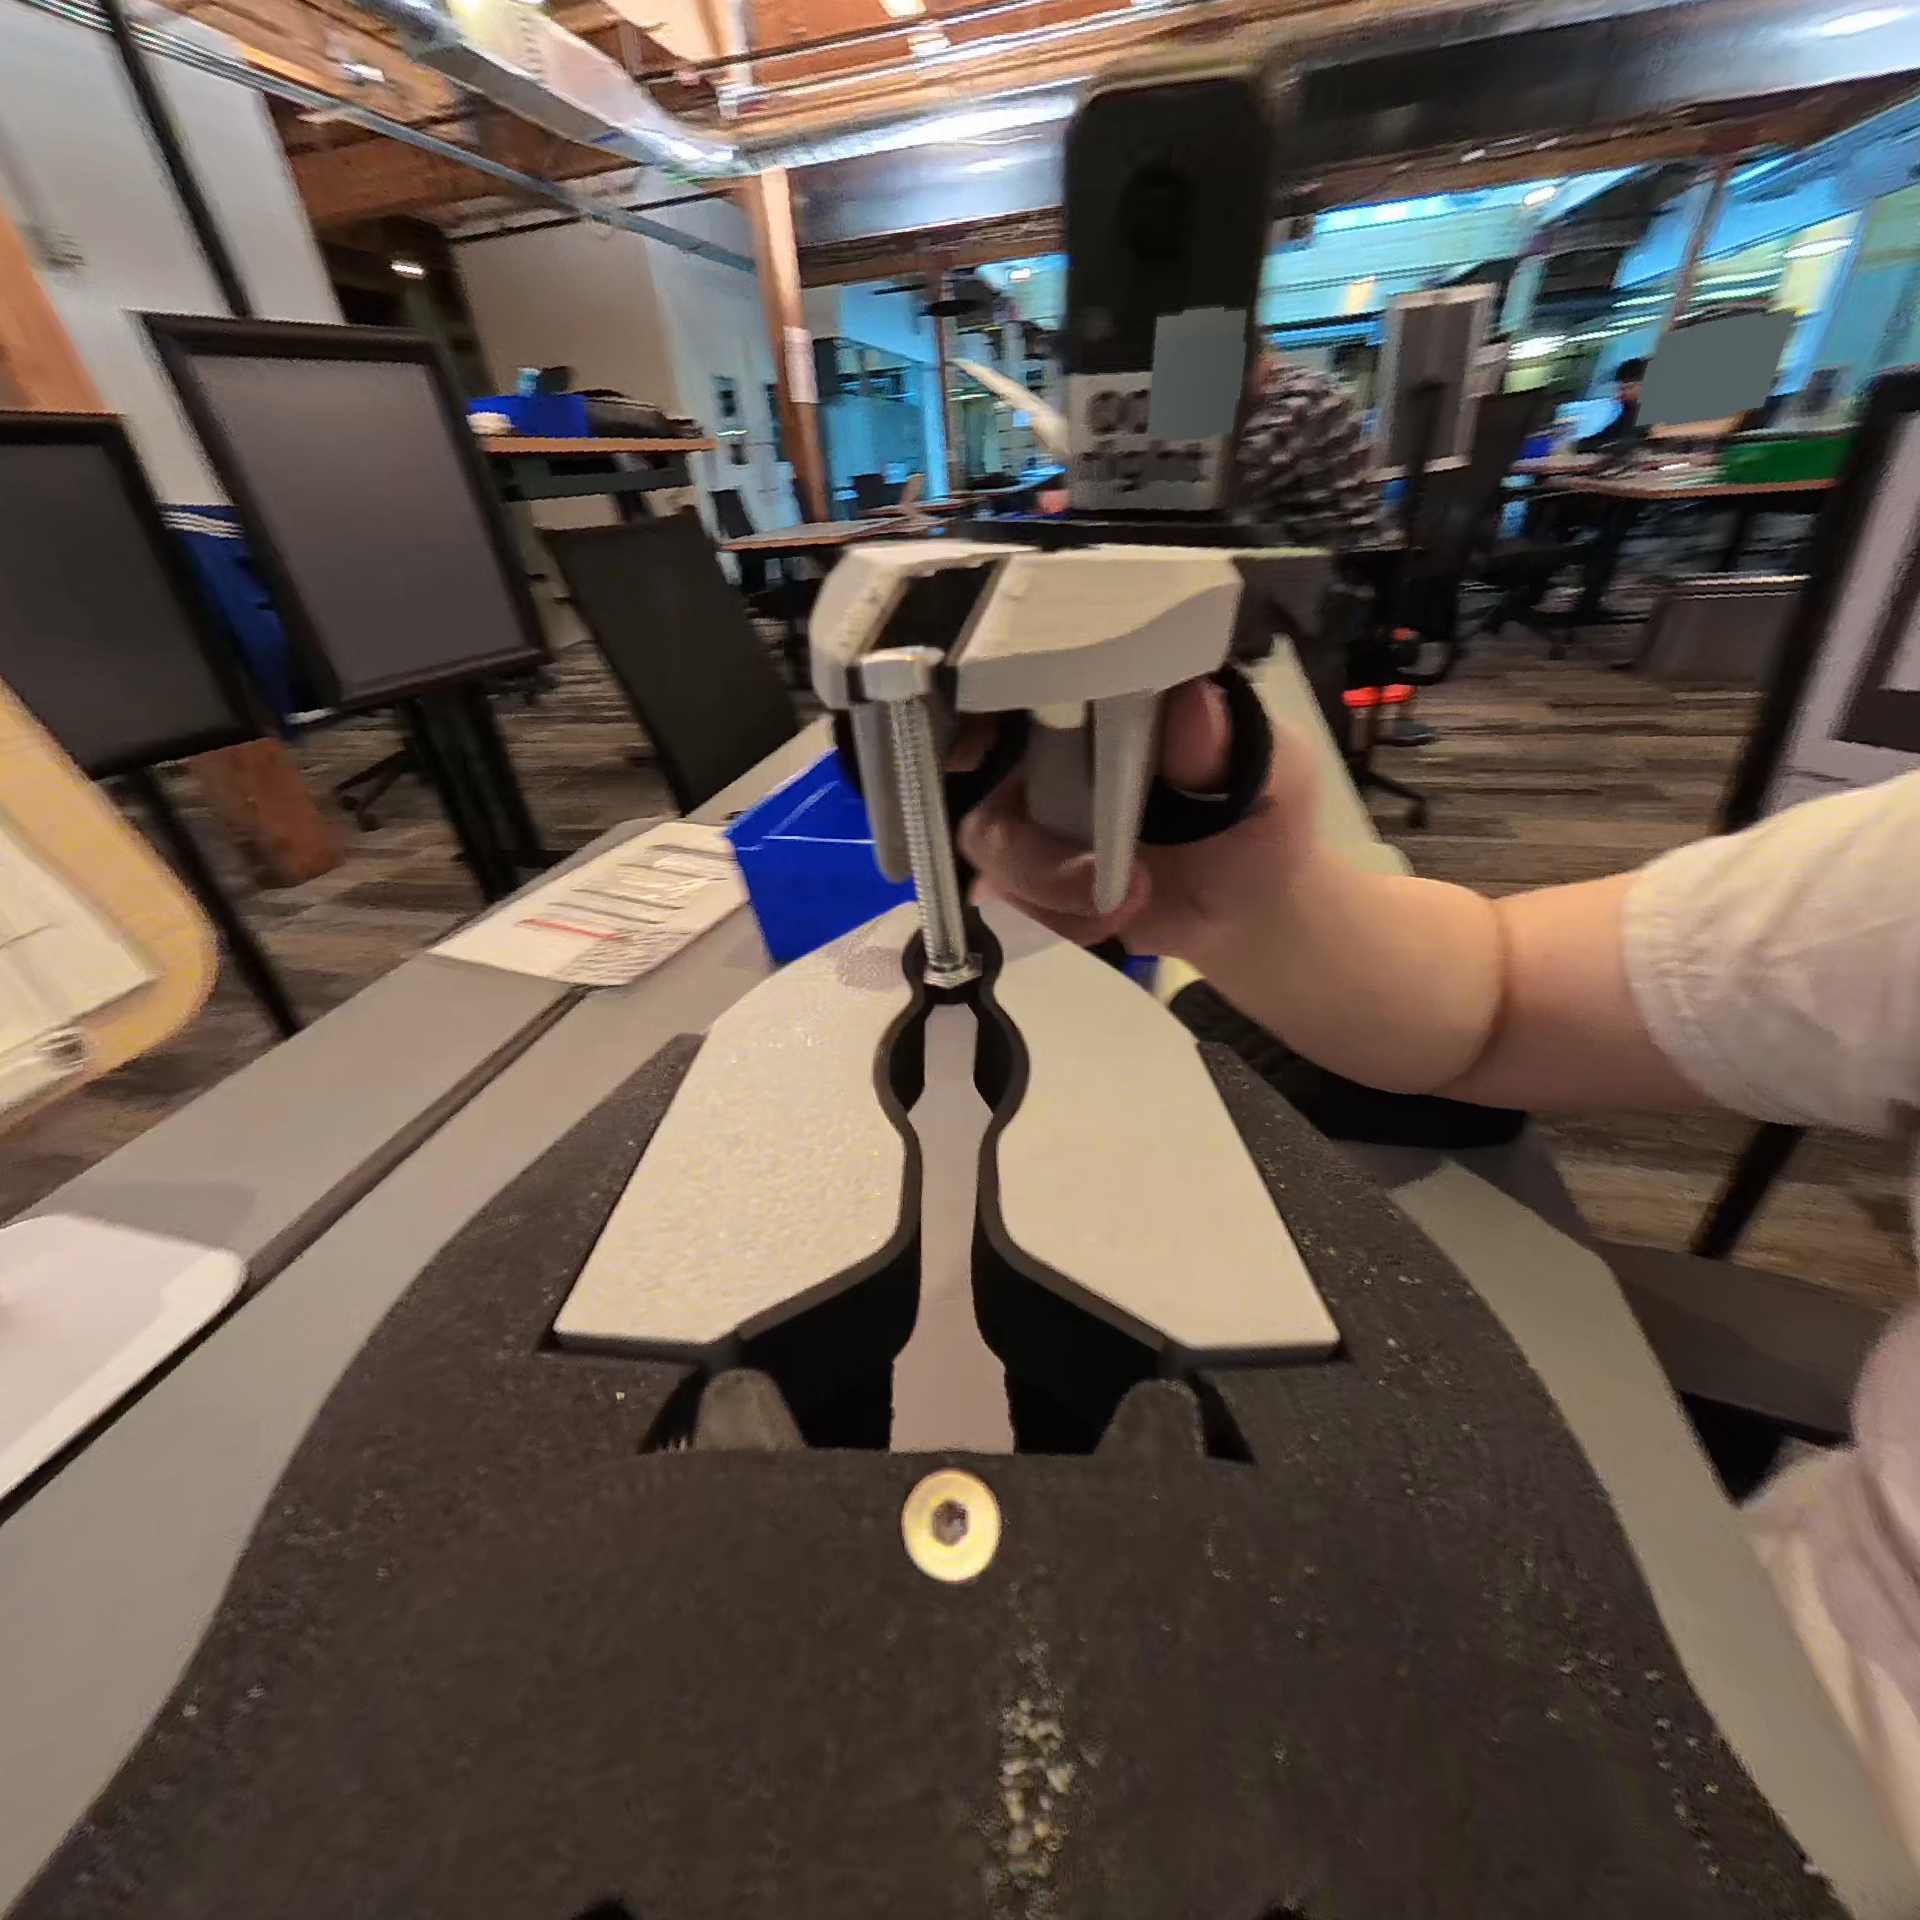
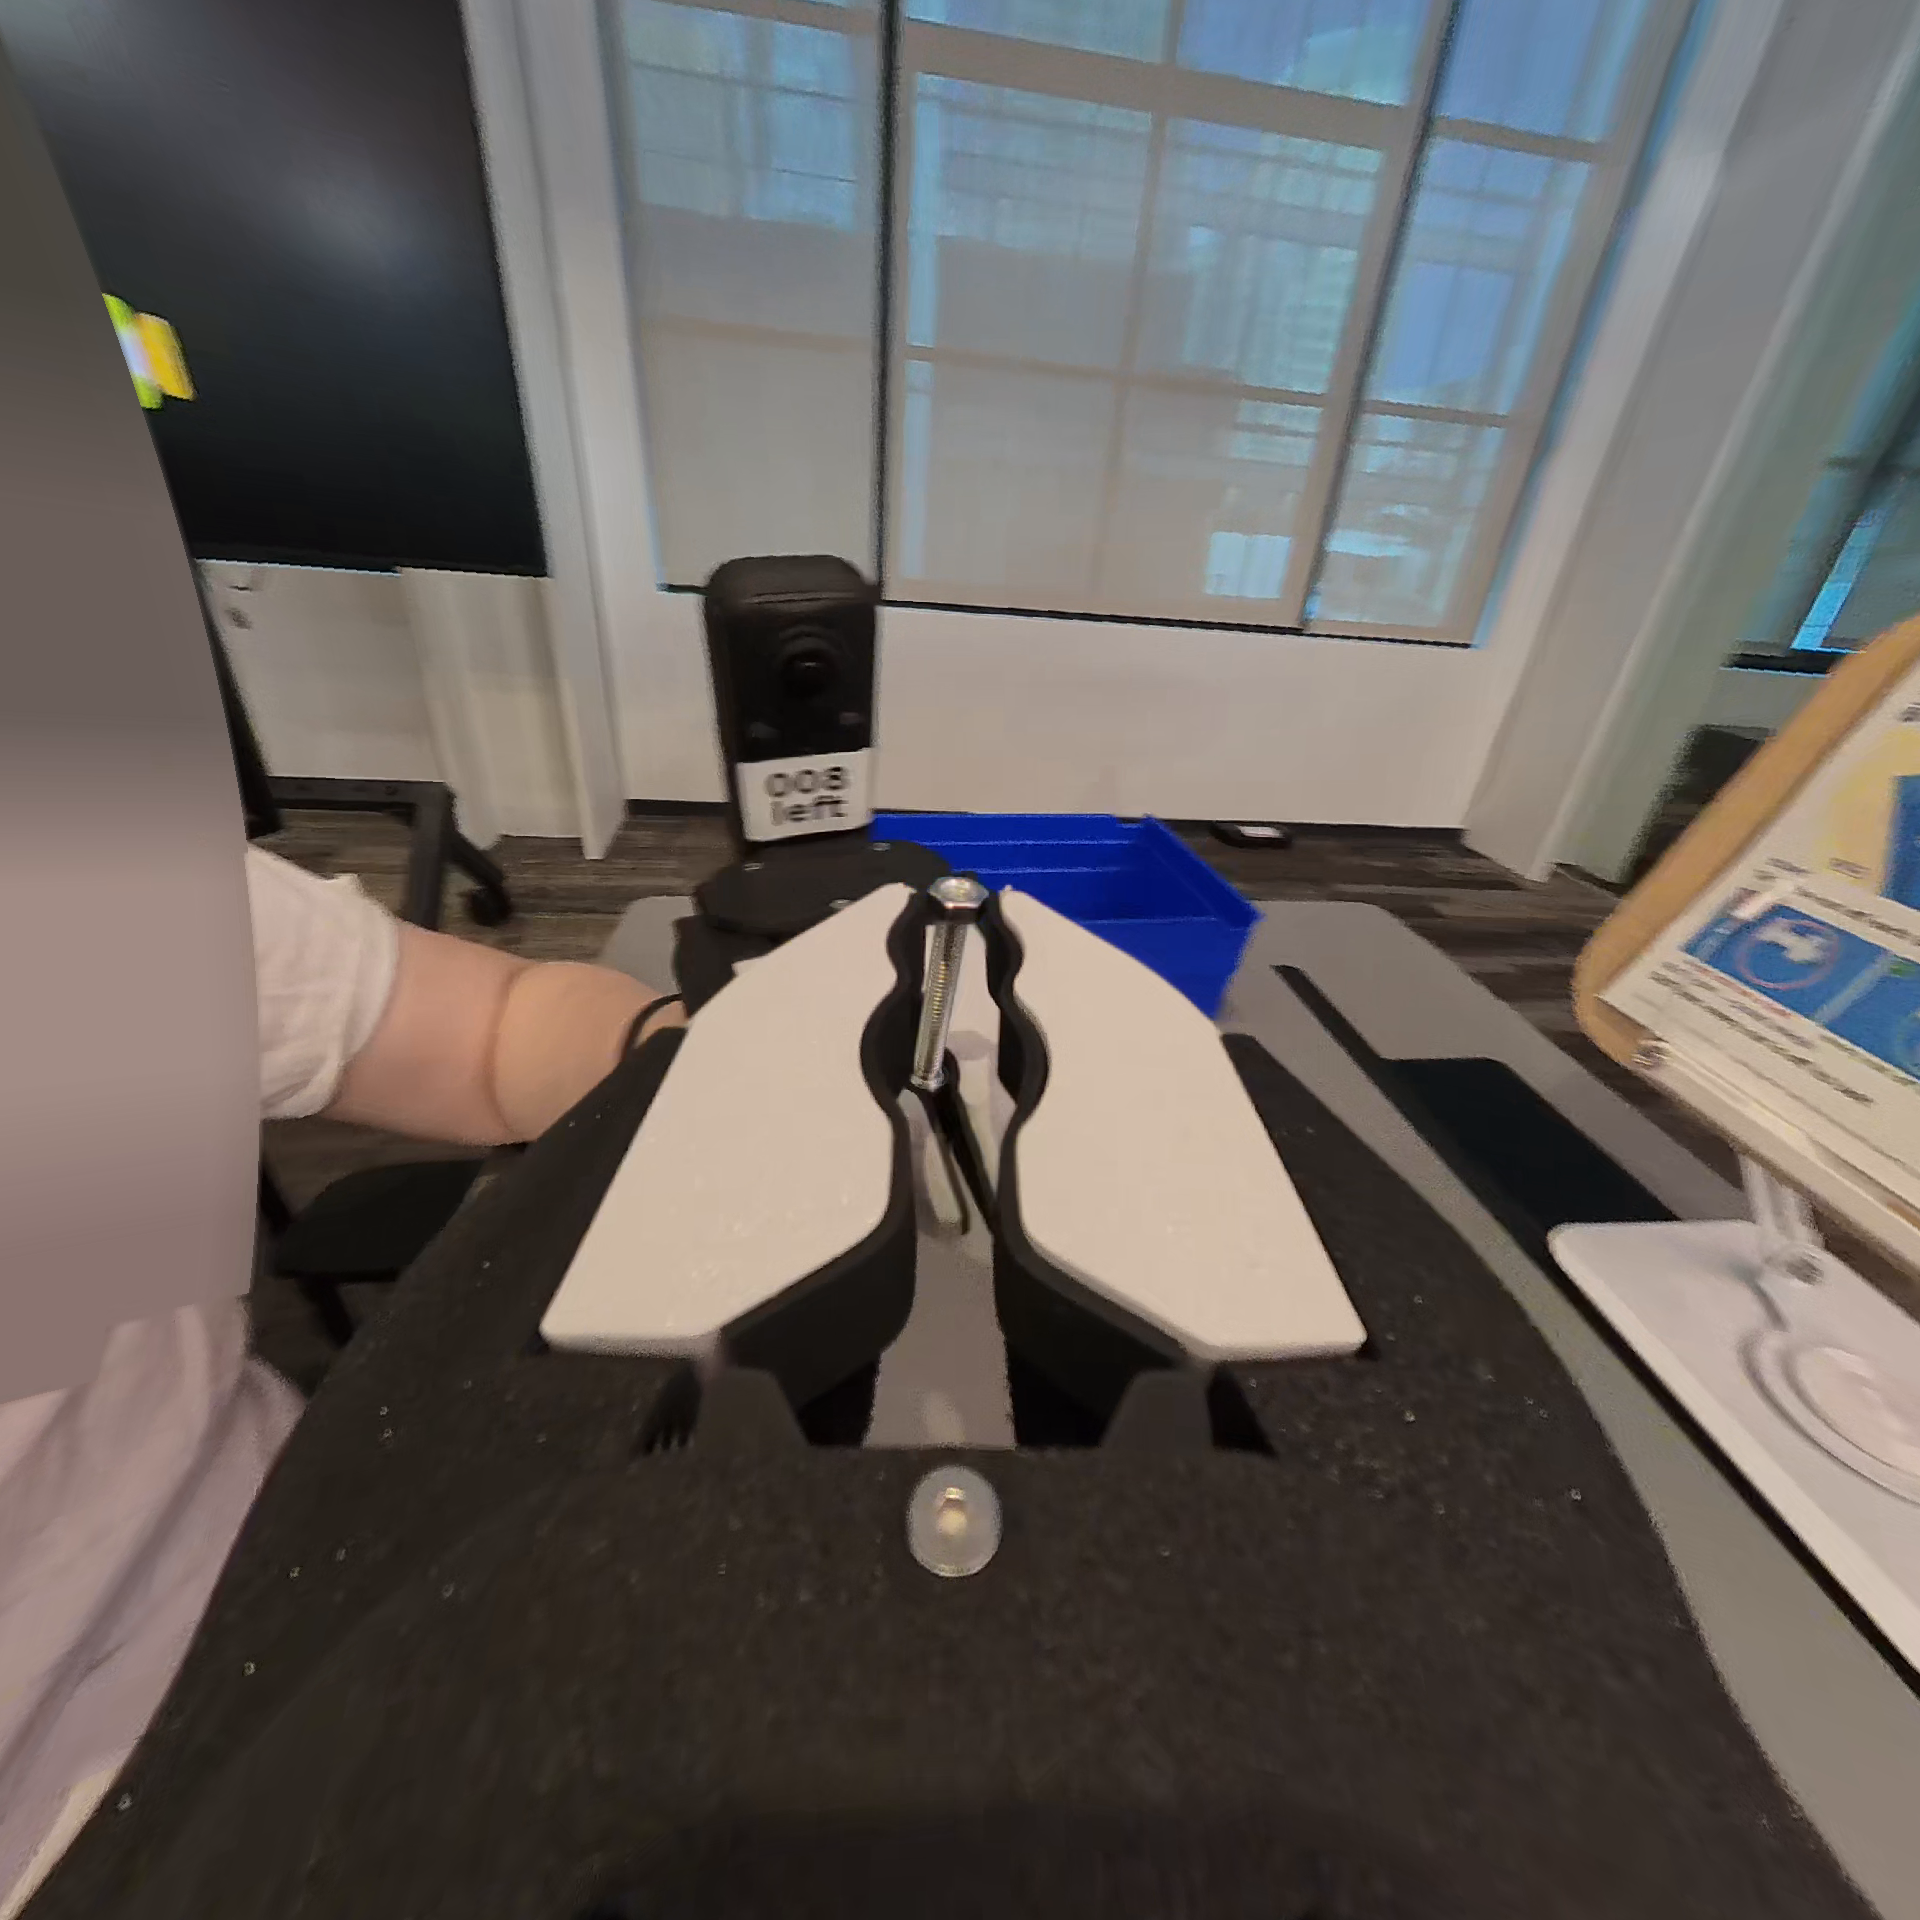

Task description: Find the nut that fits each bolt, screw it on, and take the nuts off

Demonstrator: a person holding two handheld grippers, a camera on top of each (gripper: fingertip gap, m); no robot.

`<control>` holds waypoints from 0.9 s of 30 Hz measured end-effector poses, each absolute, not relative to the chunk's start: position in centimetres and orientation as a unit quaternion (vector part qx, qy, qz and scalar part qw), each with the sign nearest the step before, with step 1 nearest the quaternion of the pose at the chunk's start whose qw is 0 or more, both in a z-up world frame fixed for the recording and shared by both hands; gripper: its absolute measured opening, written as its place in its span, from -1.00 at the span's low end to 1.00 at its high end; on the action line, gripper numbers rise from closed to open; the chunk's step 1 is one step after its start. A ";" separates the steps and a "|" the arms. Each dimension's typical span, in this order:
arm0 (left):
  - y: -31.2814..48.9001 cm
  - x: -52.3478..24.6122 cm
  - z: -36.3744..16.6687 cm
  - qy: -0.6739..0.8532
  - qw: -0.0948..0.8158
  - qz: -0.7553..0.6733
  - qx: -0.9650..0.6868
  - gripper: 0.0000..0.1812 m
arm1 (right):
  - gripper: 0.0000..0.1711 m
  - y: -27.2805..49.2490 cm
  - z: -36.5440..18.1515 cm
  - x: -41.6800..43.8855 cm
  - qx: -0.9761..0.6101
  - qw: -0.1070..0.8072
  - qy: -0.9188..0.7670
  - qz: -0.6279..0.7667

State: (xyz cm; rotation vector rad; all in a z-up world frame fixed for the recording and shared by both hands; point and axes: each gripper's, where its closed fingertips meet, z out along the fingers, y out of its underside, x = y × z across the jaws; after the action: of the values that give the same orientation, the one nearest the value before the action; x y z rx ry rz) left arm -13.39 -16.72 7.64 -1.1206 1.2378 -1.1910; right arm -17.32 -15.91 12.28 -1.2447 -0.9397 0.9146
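A long silver bolt (image 1: 920, 821) hangs upright over the grey table (image 1: 312, 1101). My right gripper (image 1: 900, 677) is shut on its hex head from above; a hand holds that gripper. In the right wrist view my right gripper (image 2: 956, 900) grips the bolt head, and the bolt's (image 2: 938, 987) shaft points back toward the camera. My left gripper (image 1: 951, 982) is shut on a small silver nut (image 1: 951, 977) at the bolt's lower end. The left gripper (image 2: 935, 1101) shows below, its fingers at the bolt's tip. How far the nut is threaded on is not visible.
A blue bin (image 1: 800, 883) (image 2: 1122, 904) stands on the table just behind the grippers. A printed sheet (image 1: 613, 914) lies to its left. An instruction board on a white stand (image 2: 1787, 935) is at the table's side. A forearm (image 1: 1403, 987) reaches in. Across from one pair of fingers to the other is roughly 6 cm.
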 end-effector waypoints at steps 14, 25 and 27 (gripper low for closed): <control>-24.5 -14.4 7.8 0.568 0.261 -0.697 -0.352 -0.97 | -0.89 -21.1 12.0 -16.8 -0.379 0.448 -0.476 0.655; -24.5 -14.4 7.6 0.571 0.263 -0.694 -0.352 -0.97 | -0.88 -21.2 11.9 -16.8 -0.368 0.457 -0.480 0.653; -24.5 -14.4 7.6 0.570 0.261 -0.695 -0.352 -0.97 | -0.88 -21.2 11.9 -16.7 -0.370 0.455 -0.481 0.651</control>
State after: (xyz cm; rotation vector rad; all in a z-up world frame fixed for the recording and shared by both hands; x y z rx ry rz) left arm -14.38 -24.50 7.60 -0.9518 1.5434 -1.8819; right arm -16.74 -21.18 11.87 -0.9139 -1.1876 1.6065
